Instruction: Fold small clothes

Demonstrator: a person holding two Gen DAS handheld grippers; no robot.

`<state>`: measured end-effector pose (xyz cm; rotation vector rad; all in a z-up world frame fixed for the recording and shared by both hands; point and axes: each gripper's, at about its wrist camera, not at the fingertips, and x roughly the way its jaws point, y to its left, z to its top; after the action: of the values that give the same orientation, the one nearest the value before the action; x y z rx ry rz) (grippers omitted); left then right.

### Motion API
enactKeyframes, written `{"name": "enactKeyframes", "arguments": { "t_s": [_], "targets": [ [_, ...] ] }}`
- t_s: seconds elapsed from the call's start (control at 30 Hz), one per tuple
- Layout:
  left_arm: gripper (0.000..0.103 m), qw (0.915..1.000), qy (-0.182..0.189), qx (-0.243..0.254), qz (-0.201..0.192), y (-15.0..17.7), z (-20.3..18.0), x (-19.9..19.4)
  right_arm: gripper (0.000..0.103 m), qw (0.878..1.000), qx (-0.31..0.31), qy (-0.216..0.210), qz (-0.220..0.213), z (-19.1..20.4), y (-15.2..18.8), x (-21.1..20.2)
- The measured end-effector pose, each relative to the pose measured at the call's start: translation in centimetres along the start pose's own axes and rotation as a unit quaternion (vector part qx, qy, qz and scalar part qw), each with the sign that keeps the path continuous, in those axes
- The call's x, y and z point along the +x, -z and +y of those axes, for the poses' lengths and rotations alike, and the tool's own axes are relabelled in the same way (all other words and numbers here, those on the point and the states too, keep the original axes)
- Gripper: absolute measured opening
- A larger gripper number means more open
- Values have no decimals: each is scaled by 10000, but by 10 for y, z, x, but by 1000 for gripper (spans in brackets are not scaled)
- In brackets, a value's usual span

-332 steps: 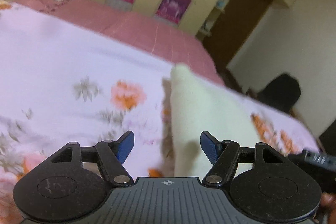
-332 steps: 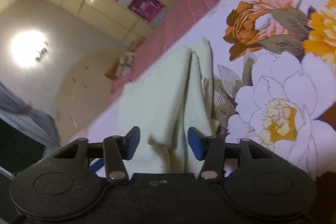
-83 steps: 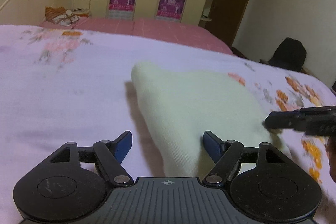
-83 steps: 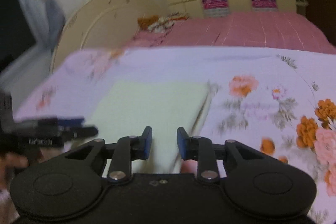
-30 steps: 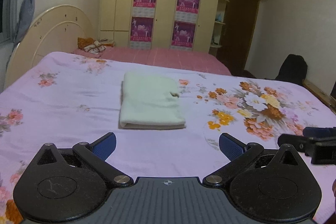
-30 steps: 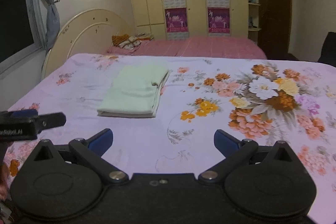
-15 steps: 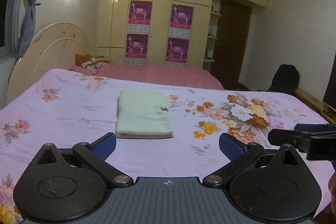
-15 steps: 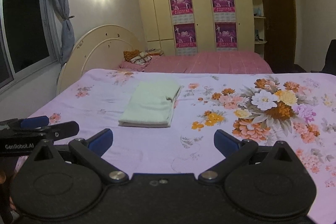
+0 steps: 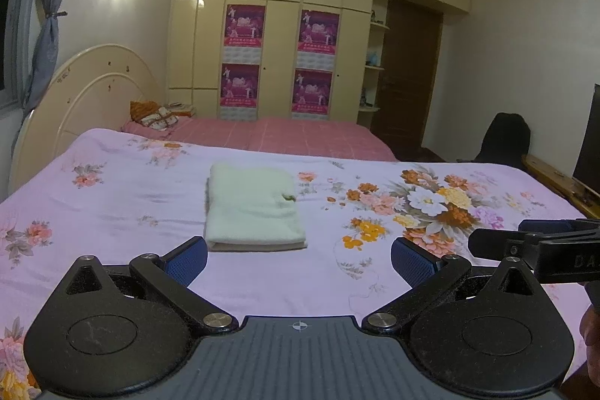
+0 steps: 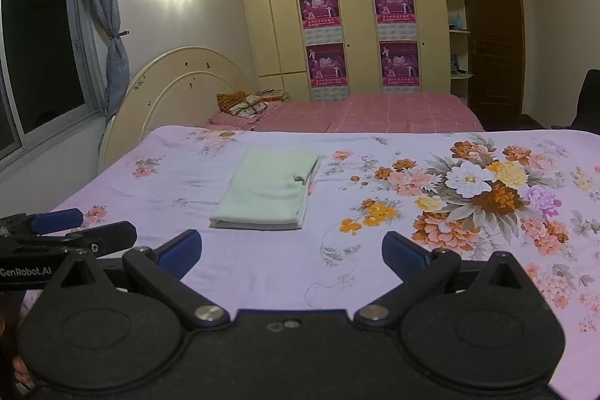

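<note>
A pale green garment (image 9: 252, 207) lies folded into a flat rectangle on the lilac floral bedspread (image 9: 112, 197); it also shows in the right wrist view (image 10: 270, 190). My left gripper (image 9: 299, 259) is open and empty, held back from the garment near the bed's front edge. My right gripper (image 10: 290, 250) is open and empty too, equally far back. Each gripper shows from the side in the other's view: the right one (image 9: 532, 242) and the left one (image 10: 63, 231).
A pink bed (image 9: 300, 137) with a pillow (image 9: 157, 117) stands behind, against a cream wardrobe (image 9: 281, 44). A curved headboard (image 9: 86, 100) is at left. A dark chair (image 9: 504, 137) and a door (image 9: 408, 74) are at right.
Both grippers have drawn further back and risen, so the folded garment looks smaller and more of the room shows. The garment has not moved.
</note>
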<state>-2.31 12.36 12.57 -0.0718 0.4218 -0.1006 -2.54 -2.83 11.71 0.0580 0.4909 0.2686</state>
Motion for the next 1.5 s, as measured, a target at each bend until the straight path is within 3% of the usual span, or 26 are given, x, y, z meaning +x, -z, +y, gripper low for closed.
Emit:
{"name": "enactKeyframes", "arguments": {
  "t_s": [1.5],
  "targets": [
    [103,10000,34,76,16,-4,0,5,102,10000,25,53,64,-2,2,5]
  ]
}}
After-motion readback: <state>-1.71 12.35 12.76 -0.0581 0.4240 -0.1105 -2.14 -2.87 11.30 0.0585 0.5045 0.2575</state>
